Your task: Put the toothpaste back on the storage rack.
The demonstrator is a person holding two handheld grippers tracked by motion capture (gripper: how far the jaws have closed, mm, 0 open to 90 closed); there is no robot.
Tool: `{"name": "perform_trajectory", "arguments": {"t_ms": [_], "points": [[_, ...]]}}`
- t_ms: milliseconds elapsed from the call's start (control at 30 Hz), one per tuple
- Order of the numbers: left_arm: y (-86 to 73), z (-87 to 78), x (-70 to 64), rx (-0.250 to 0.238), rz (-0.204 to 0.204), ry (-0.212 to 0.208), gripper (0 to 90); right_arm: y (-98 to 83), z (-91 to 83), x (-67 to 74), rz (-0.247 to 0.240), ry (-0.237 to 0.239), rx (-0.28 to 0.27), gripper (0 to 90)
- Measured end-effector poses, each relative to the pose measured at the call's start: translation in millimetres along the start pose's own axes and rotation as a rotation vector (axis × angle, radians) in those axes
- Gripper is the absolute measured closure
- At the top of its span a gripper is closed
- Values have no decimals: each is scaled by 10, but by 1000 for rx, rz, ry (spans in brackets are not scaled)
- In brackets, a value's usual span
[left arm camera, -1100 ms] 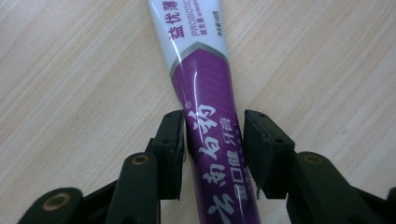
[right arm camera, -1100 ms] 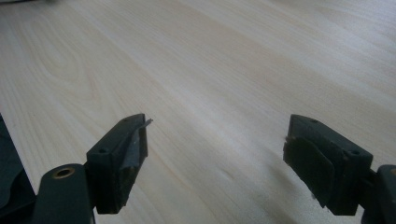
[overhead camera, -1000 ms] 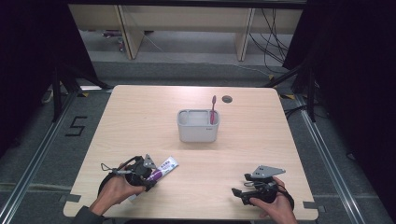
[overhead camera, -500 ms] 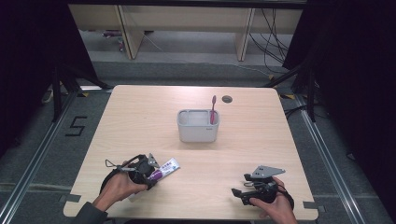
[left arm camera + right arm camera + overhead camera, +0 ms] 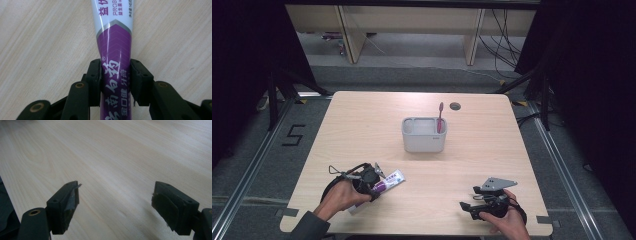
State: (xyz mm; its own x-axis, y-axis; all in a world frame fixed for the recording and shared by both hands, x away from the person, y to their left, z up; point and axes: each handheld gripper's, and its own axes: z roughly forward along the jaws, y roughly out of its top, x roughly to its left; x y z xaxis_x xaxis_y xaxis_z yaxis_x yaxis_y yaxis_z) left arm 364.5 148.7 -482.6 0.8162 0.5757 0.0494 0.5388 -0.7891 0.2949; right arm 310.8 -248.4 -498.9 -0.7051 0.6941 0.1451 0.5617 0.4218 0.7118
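Left gripper [image 5: 115, 80] pinches the toothpaste tube [image 5: 115, 50] across its purple lower body: light, soft, glossy, likely slippery, so grip flat sides gently; right gripper [image 5: 115, 202] spread.

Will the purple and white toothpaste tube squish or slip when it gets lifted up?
The purple and white plastic toothpaste tube probably squishes a little: its sides look pinched in where the left tool presses on it. Its glossy skin shines, so it may be a bit slippery. It lies flat on the wooden table, so it likely won't roll.
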Motion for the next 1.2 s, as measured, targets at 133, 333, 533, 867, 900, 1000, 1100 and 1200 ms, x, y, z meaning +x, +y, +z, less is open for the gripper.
{"name": "perform_trajectory", "arguments": {"t_ms": [133,333,533,867,900,1000,1100,1200], "points": [[7,-3,-8,2,8,3,661,0,0,-1,2,1,-1,223],[-1,-23,-30,-6,36,15,695,0,-2,2,11,8,-3,224],[-9,-35,-9,-34,44,14,710,-1,-2,-14,6,2,-2,224],[-6,-180,57,-170,8,41,714,-2,-2,-24,9,3,-1,222],[-5,-217,79,-190,5,38,714,-3,-2,-24,9,3,-1,222],[-7,-296,121,-245,-16,25,713,-2,-3,-24,9,3,-1,222],[-10,-339,143,-307,-38,31,713,-3,1,-28,12,10,-6,221],[-14,-368,173,-360,-66,40,713,-3,1,-26,12,10,-4,220]]}}
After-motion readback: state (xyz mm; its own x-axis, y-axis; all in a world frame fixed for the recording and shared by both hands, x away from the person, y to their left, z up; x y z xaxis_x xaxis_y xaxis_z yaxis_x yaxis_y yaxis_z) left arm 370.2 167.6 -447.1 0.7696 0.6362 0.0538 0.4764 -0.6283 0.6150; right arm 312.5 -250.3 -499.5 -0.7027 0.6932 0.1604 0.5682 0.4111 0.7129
